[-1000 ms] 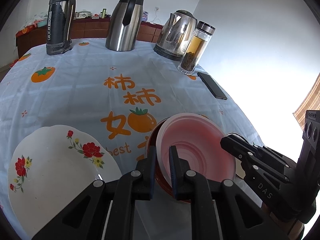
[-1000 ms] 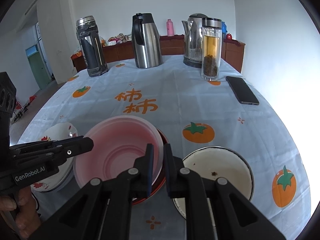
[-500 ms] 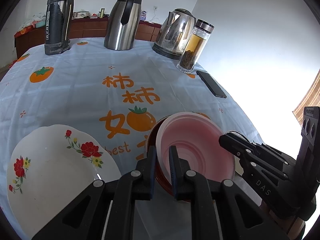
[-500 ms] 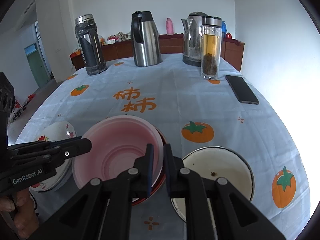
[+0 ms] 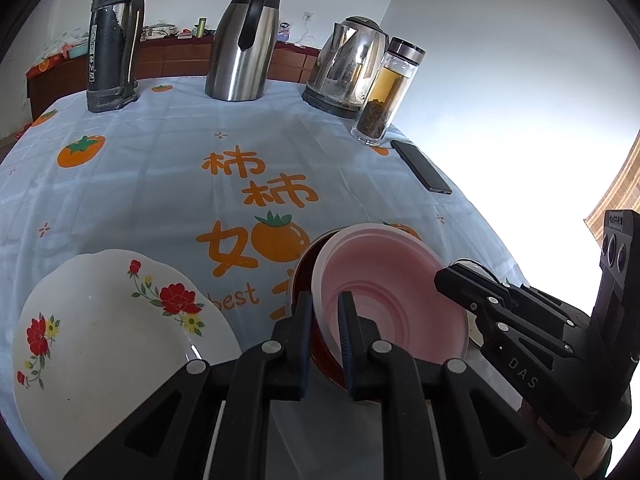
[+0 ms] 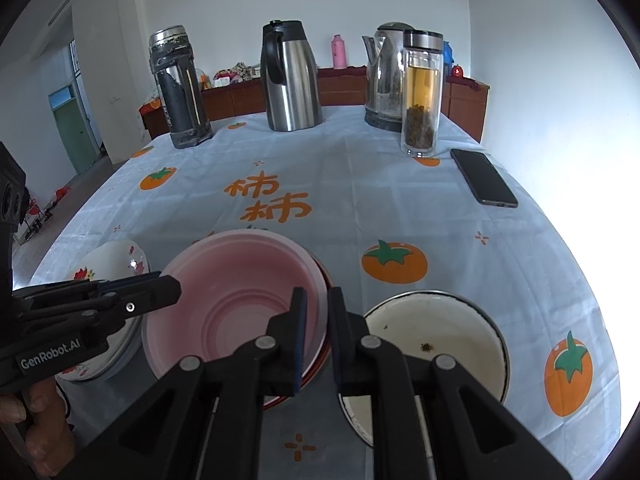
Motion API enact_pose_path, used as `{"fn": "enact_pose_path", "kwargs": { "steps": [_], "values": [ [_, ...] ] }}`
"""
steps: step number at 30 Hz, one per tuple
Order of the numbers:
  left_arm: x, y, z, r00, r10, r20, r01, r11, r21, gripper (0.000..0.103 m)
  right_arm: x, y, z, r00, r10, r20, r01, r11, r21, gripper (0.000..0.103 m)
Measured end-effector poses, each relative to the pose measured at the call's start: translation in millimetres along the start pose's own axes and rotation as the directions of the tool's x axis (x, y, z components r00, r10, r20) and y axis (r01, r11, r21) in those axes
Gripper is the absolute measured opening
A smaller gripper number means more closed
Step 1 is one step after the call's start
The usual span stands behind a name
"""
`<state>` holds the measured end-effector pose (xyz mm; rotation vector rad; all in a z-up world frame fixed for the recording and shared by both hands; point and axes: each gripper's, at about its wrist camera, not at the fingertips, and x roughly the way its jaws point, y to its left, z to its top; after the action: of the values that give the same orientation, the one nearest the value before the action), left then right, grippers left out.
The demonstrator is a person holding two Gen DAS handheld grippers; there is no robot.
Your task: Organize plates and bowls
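Observation:
A pink bowl [image 5: 384, 280] sits nested in a dark red bowl [image 5: 304, 276]. My left gripper [image 5: 324, 320] is shut on the near-left rims of both bowls. My right gripper [image 6: 318, 320] is shut on the right rim of the pink bowl [image 6: 240, 292]; the red bowl's edge [image 6: 324, 280] shows beside it. A white flowered plate [image 5: 108, 340] lies left of the bowls and shows in the right wrist view [image 6: 116, 264] behind the left gripper. A white enamel bowl [image 6: 436, 340] with crumbs sits right of the pink bowl.
At the table's far side stand a black thermos [image 5: 114, 36], a steel carafe [image 5: 244, 40], an electric kettle [image 5: 348, 68] and a glass tea bottle [image 5: 386, 92]. A black phone [image 6: 482, 176] lies at the right edge. The tablecloth [image 5: 160, 168] has orange persimmon prints.
Both grippers stay clamped on the stacked bowls. The view has shifted slightly toward the far side of the table; the bowls keep their place between the fingers.

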<state>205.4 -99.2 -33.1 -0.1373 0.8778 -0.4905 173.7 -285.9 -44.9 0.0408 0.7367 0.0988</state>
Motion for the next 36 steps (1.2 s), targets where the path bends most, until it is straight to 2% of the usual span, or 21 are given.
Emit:
{"fn": "enact_pose_path", "kwargs": {
  "steps": [15,20,28,32,36],
  "values": [
    [-1.7,6.3,2.1,1.000,0.018,0.019,-0.018,1.000,-0.008,0.014,0.8,7.1,-2.3,1.000,0.018,0.004,-0.018,1.000,-0.013,0.013],
    [3.3,4.9,-0.2,1.000,0.008,0.000,-0.008,1.000,-0.002,0.014,0.4,4.8,-2.3,1.000,-0.003,0.011,0.003,1.000,-0.015,0.013],
    [3.3,4.9,-0.4,1.000,0.008,0.003,-0.008,1.000,-0.001,0.014,0.9,3.6,-3.4,1.000,-0.004,0.014,0.005,1.000,-0.017,0.014],
    [1.7,5.0,0.3,1.000,0.003,0.009,-0.003,1.000,-0.006,0.014,-0.1,3.5,-3.8,1.000,0.004,0.019,-0.003,1.000,-0.016,0.017],
    [1.0,1.5,-0.1,1.000,0.012,0.018,-0.012,1.000,0.011,0.014,0.4,8.2,-5.2,1.000,-0.019,0.020,0.019,0.999,-0.043,0.018]
  ]
}}
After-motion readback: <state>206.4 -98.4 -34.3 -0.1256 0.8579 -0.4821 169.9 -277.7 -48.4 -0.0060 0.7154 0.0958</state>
